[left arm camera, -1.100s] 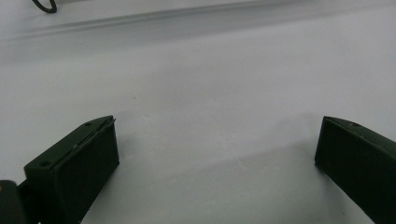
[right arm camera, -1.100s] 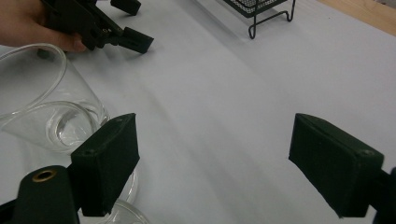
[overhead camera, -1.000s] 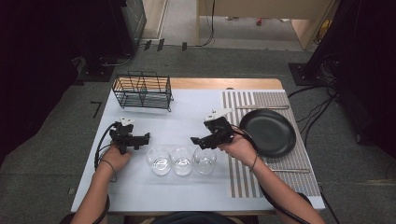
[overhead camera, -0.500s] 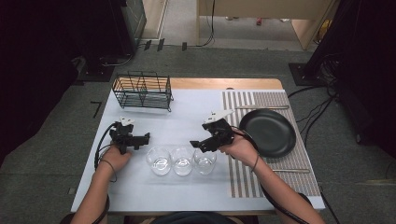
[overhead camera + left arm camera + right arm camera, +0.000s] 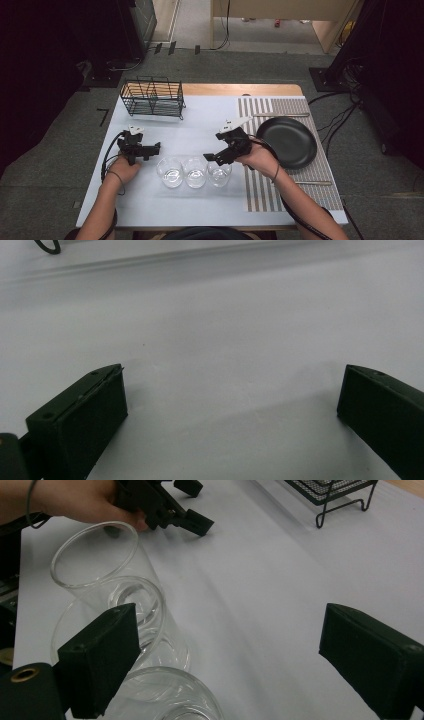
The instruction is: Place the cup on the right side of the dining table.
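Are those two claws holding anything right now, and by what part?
Nothing is held. The right claw has just been opening beside the glasses; the left claw stands open over bare table.

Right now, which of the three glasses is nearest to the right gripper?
The rightmost glass, beside the striped mat; the right gripper hovers over its rim.

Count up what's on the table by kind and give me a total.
Clear glasses: 3
Black plate: 1
Black wire rack: 1
Striped placemat: 1
Utensils beside the plate, too thin to identify: 2
Total: 8
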A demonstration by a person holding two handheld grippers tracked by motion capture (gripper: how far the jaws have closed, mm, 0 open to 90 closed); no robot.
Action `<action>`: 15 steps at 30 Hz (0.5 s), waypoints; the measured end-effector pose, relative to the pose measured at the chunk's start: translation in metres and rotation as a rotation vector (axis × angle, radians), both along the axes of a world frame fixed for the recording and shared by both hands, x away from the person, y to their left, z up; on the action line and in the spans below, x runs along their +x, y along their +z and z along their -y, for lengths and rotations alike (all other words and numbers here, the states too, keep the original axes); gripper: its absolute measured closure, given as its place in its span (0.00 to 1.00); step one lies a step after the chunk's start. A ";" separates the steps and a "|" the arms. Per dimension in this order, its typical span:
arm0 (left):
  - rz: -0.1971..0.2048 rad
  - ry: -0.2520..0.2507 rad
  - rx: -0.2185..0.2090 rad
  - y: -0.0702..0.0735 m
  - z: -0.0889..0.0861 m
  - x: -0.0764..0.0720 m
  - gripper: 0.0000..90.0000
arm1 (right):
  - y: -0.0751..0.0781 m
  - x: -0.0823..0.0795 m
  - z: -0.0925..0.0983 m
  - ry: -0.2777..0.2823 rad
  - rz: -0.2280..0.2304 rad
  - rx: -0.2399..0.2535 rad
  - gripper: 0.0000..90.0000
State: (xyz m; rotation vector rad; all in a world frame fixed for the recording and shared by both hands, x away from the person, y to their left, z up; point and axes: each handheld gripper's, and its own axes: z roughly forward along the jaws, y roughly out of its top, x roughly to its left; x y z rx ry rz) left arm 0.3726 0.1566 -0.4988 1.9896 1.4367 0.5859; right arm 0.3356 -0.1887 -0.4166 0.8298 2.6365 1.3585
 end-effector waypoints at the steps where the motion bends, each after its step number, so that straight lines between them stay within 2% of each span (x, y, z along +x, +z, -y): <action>1: 0.000 0.000 0.000 0.000 0.000 0.000 0.00 | 0.000 0.000 0.000 0.007 0.000 0.000 0.09; 8: 0.000 0.000 0.000 0.000 0.000 0.000 0.00 | -0.001 -0.003 -0.003 0.064 -0.003 -0.004 0.00; 15: 0.000 0.000 0.000 0.000 0.000 0.000 0.00 | 0.000 -0.006 -0.004 0.110 -0.001 -0.007 0.00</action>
